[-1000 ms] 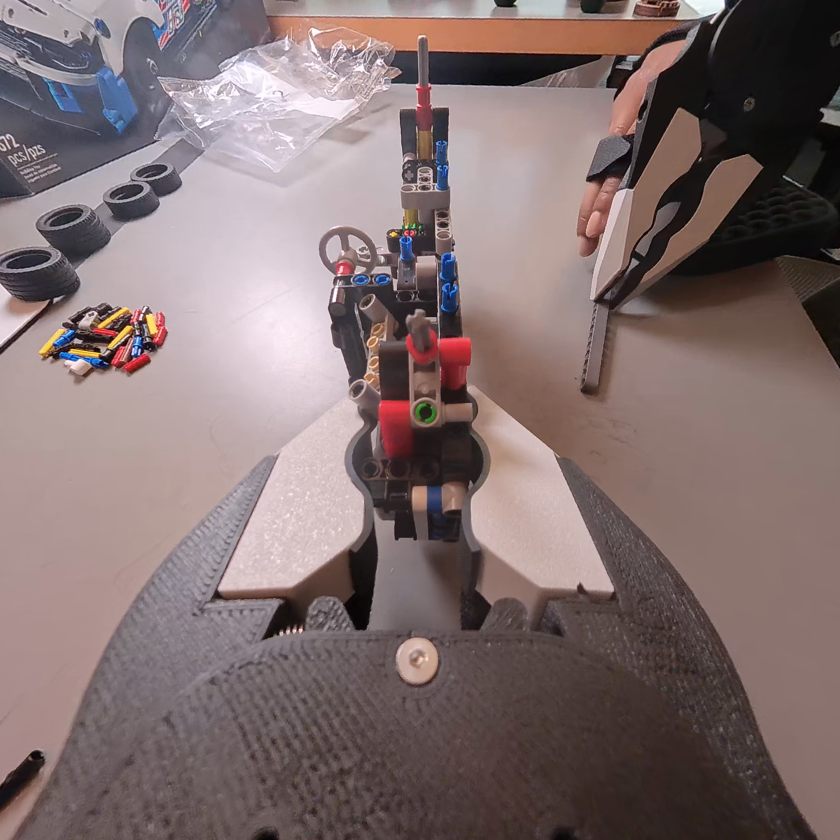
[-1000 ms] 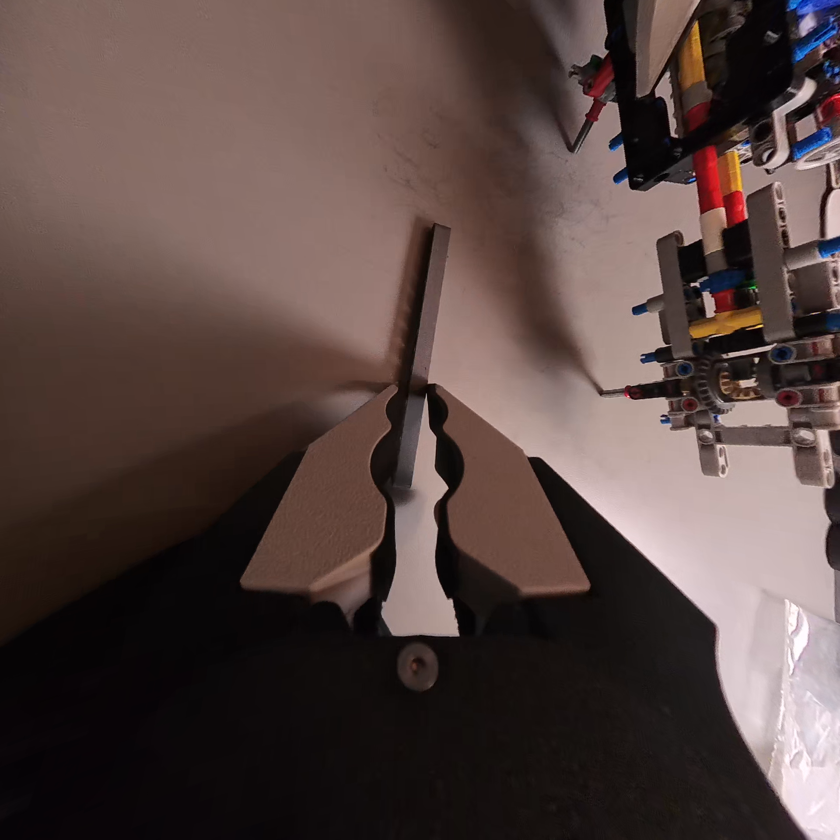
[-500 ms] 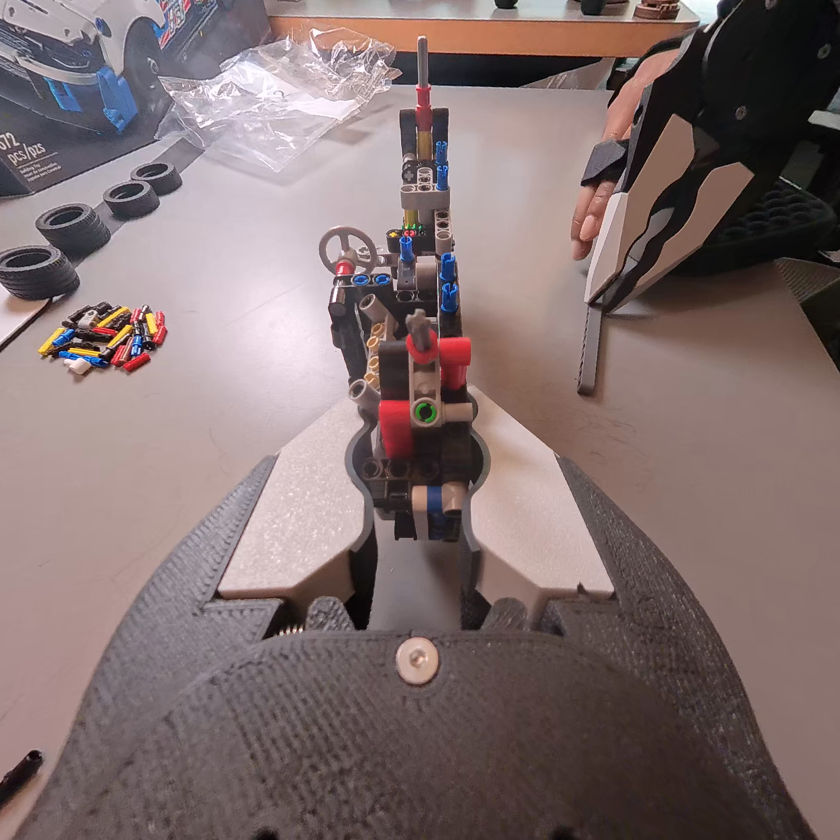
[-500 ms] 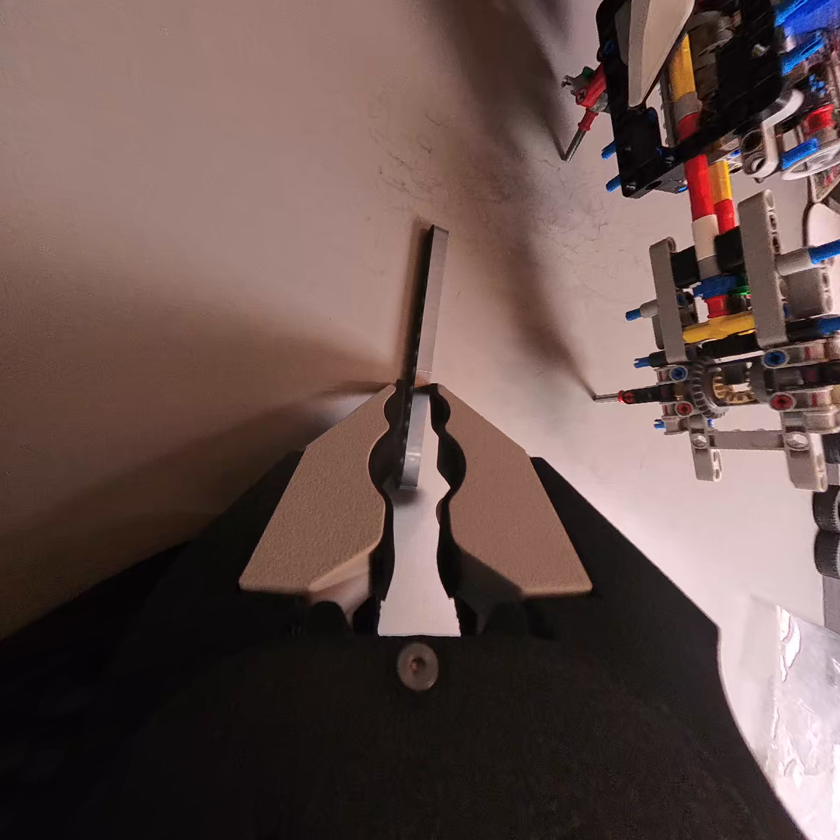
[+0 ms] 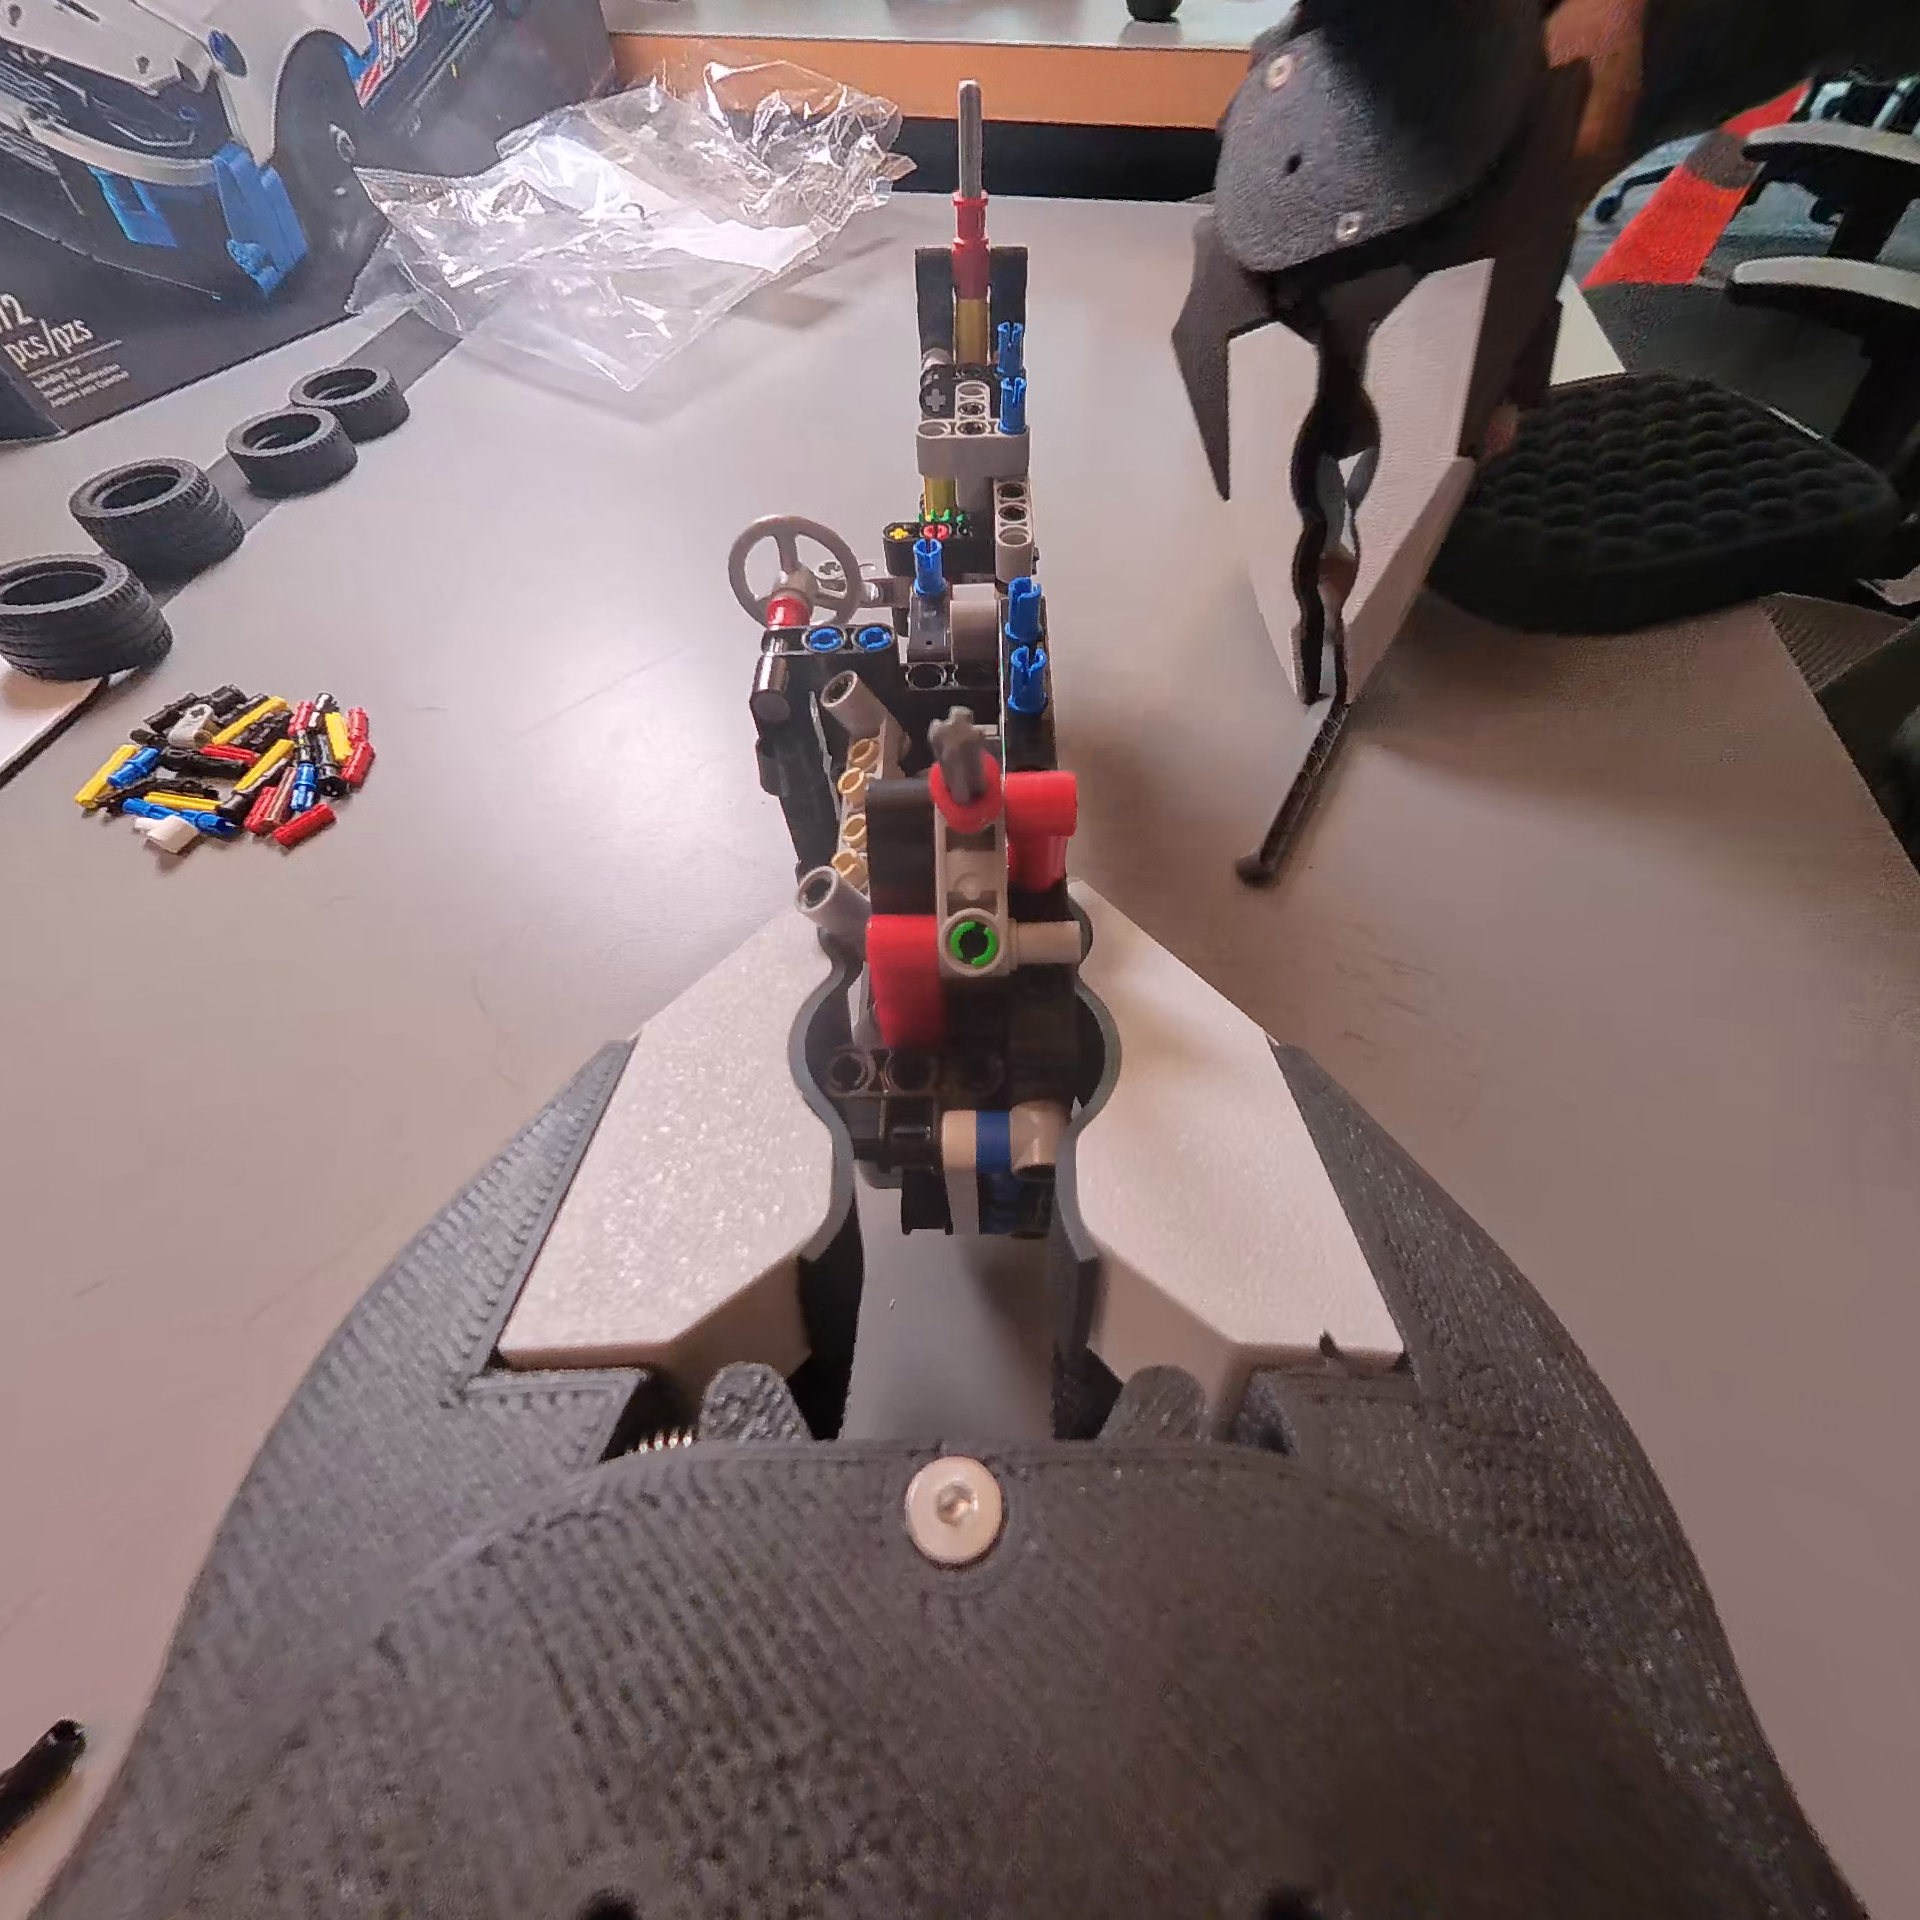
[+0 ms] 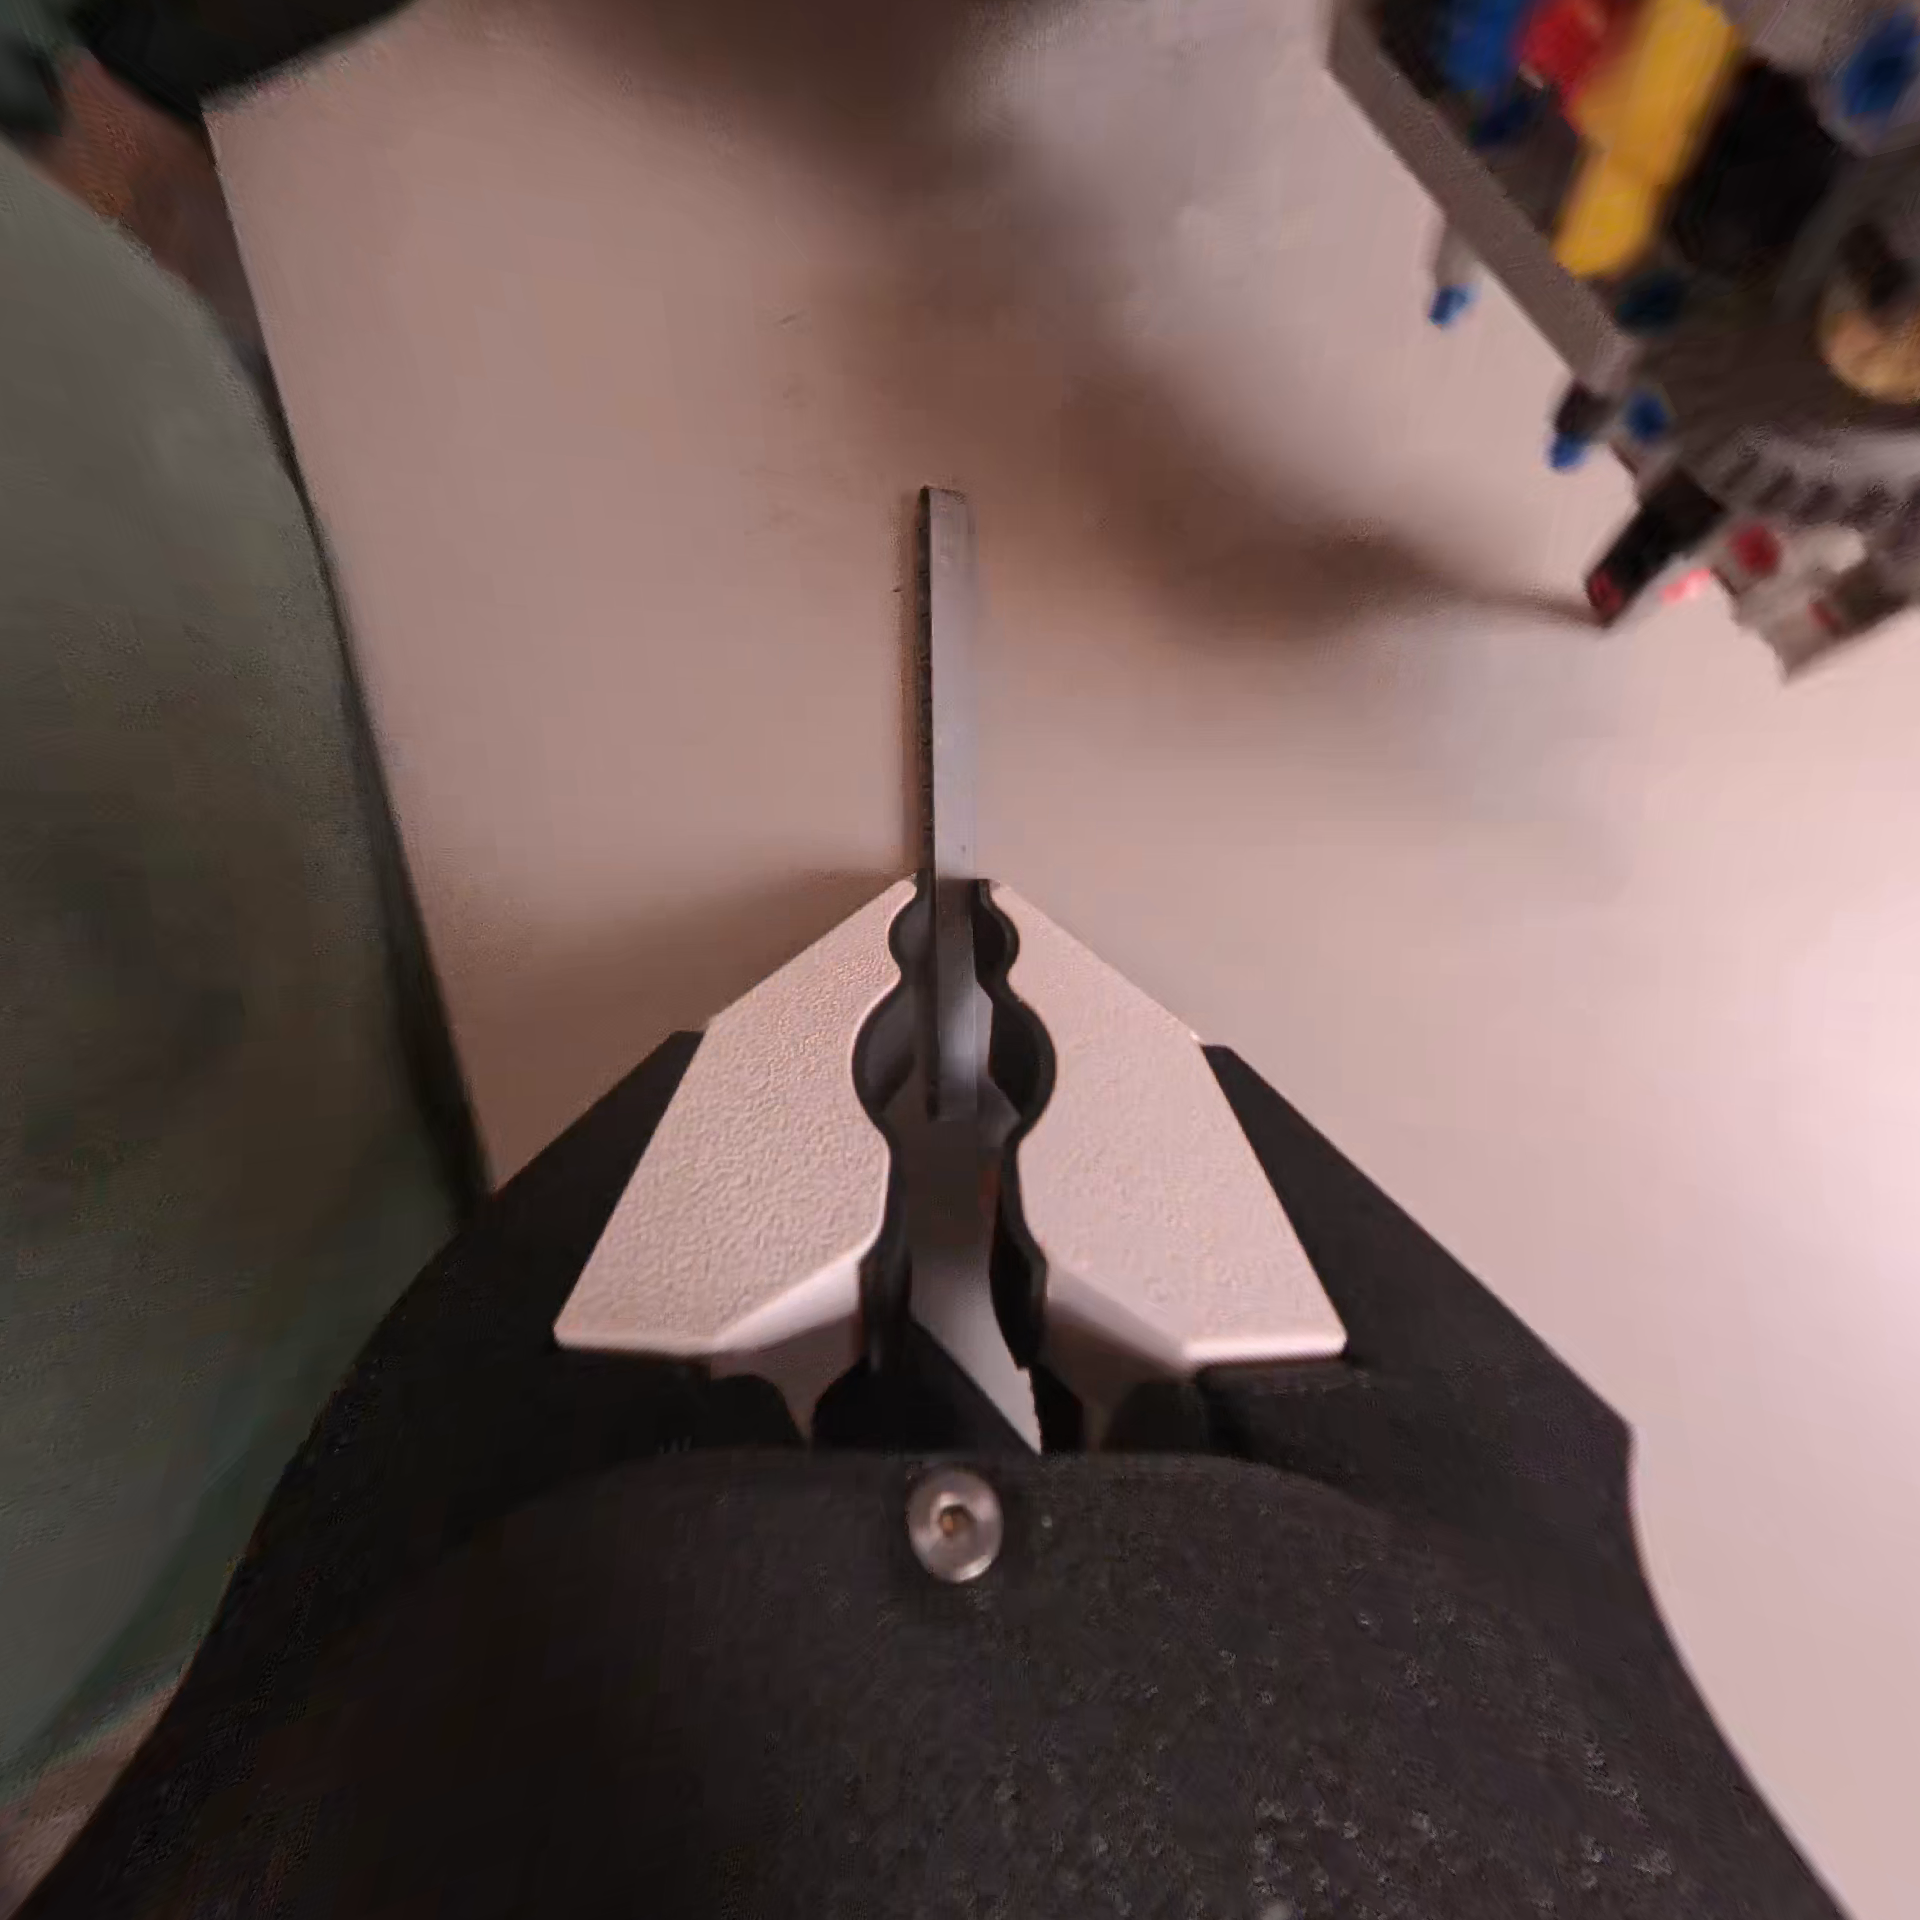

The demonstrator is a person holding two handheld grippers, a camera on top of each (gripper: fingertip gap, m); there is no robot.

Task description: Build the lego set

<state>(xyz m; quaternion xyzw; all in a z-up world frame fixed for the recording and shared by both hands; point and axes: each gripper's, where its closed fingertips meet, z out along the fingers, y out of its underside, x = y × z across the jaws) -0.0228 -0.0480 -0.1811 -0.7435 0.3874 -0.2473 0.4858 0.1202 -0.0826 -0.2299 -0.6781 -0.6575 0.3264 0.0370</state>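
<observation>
Right wrist view, long grey beam [image 6: 954, 727] pinched between clenched fingers [image 6: 1091, 1049], left fingers [image 5: 727, 1049] grasping chassis [image 5: 935, 727] (near end).

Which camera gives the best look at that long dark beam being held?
The right wrist view: the long dark beam sits centered, pinched in the right gripper. The left wrist view shows it far off, slanting down with its lower end near the table.
</observation>
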